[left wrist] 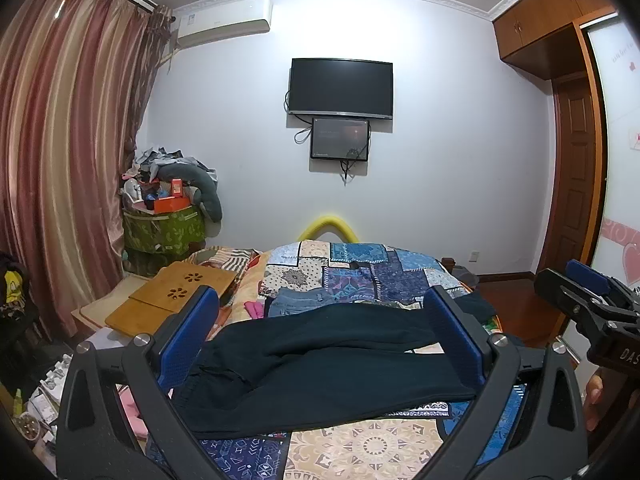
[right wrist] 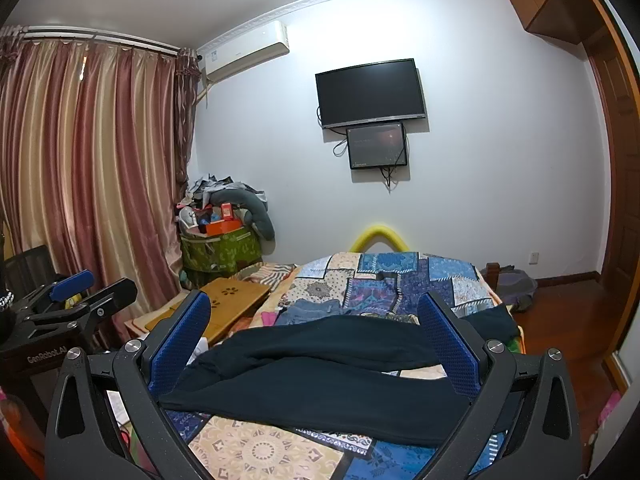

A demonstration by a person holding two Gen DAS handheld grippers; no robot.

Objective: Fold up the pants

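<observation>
Left gripper (left wrist: 320, 336) spread wide, blue pads holding nothing, raised clear above the dark pants (left wrist: 320, 376). Right gripper (right wrist: 316, 344) equally wide and empty, also off the cloth. Pants lying crosswise on the patchwork bedspread (left wrist: 360, 448), jeans (left wrist: 300, 300) just beyond.

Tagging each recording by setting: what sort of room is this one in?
A home bedroom, most likely: a bed under a patchwork quilt with dark pants laid across it, a wall-mounted TV, and floor-length curtains.
</observation>
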